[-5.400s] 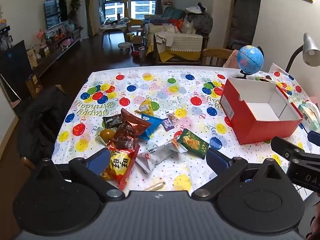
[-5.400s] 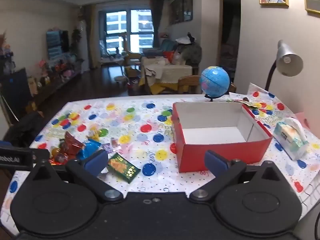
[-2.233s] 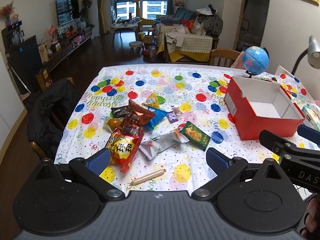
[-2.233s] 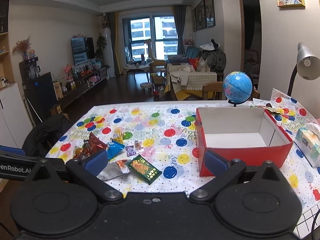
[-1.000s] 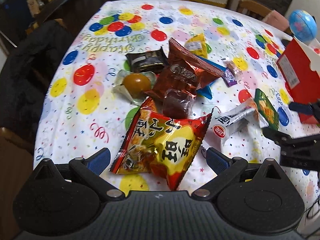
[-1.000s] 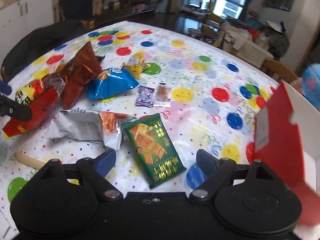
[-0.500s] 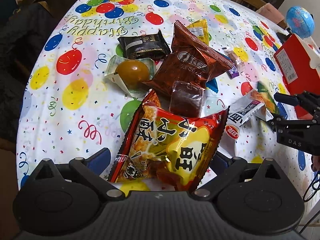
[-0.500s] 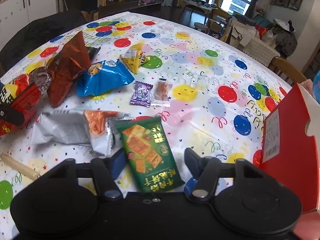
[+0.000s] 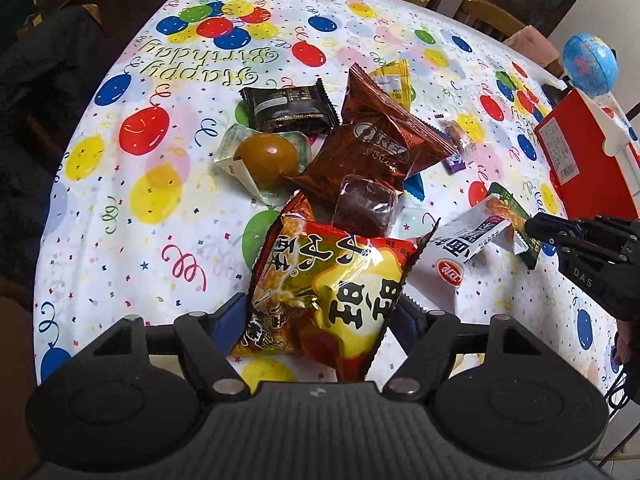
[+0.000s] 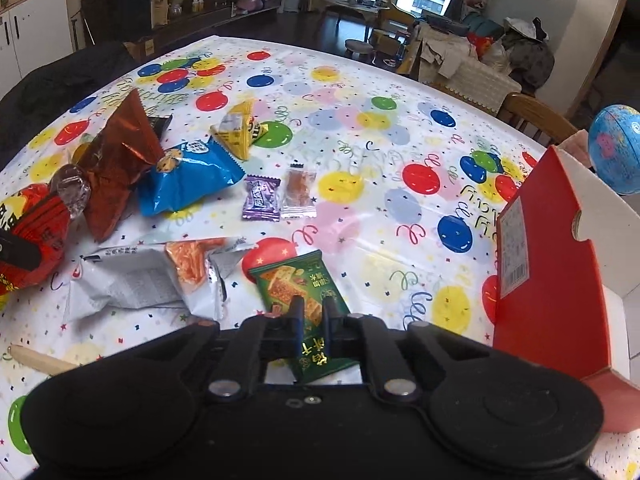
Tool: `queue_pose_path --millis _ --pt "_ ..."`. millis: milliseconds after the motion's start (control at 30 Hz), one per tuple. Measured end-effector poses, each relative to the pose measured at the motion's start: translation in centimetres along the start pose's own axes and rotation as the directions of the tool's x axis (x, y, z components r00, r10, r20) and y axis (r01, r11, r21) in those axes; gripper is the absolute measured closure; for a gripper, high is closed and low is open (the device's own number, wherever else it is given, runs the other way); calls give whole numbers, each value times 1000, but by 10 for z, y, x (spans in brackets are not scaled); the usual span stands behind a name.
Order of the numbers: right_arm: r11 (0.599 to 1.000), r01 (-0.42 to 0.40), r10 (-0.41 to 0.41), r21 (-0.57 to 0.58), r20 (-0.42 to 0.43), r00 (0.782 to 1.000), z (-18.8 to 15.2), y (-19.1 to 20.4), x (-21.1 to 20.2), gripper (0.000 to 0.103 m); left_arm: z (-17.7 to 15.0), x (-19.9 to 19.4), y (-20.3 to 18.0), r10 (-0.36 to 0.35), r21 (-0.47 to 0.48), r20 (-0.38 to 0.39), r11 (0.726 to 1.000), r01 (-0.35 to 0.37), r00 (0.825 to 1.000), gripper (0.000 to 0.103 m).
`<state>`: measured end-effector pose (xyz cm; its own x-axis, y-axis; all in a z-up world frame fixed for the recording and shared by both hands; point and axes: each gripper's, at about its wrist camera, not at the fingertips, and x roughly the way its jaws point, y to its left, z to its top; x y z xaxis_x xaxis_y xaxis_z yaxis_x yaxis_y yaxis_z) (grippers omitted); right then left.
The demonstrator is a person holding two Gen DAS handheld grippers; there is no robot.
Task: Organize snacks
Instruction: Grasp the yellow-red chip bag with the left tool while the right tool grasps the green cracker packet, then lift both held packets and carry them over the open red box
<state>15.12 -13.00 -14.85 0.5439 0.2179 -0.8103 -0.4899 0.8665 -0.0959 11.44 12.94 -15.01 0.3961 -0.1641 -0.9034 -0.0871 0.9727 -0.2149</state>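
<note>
A red and yellow snack bag [image 9: 332,280] lies at the near end of the snack pile. My left gripper [image 9: 320,320] straddles it, its jaws closing, and both blue pads touch the bag's sides. A green cracker packet [image 10: 292,284] rests flat on the balloon tablecloth [image 10: 360,120]. My right gripper [image 10: 313,320] is shut on its near half. The left wrist view shows the same right gripper [image 9: 536,226] at the far right, pinching the green cracker packet [image 9: 512,204]. The red box [image 10: 552,280] stands open just right of it.
A white packet [image 10: 132,280] lies left of the green one, touching it. Behind are a brown bag [image 9: 376,148], a blue bag [image 10: 188,176], small candies and a black packet. A wooden stick [image 10: 40,360] lies near the front edge. A globe [image 10: 616,152] stands behind the box.
My right jaws have closed onto the green packet. My left jaws have narrowed from wide open until they meet the red and yellow bag, and that gripper has come slightly nearer to it.
</note>
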Motion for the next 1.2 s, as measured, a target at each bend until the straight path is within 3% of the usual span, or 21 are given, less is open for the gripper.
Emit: queue_pose_path --millis 33,67,167,267,600,800,1200 --pt "1000 -5 5 -12 3 1000 0 1 -1 92 0 0 0 0 1 -1 1000 0 1000 29" --pt "999 -3 3 -33 8 1000 1 3 -2 78 0 0 1 -2 2 -1 1000 2 1000 29" --pt "996 -31 32 -85 3 999 4 4 -2 48 0 0 2 -7 -2 -3 1000 7 1000 29" --pt "991 -49 48 -126 -8 999 6 5 2 29 -1 -1 3 -13 -4 -4 1000 13 1000 29" --pt "990 -118 112 -72 -88 990 4 -16 30 36 0 0 8 -38 -39 -11 999 38 999 29" --pt "986 -164 160 -36 -93 983 3 -16 28 56 0 1 8 -40 -44 -12 998 39 999 29" --pt "989 -35 44 144 -56 997 -6 -6 2 57 -6 -13 6 -7 -48 39 999 9 999 33"
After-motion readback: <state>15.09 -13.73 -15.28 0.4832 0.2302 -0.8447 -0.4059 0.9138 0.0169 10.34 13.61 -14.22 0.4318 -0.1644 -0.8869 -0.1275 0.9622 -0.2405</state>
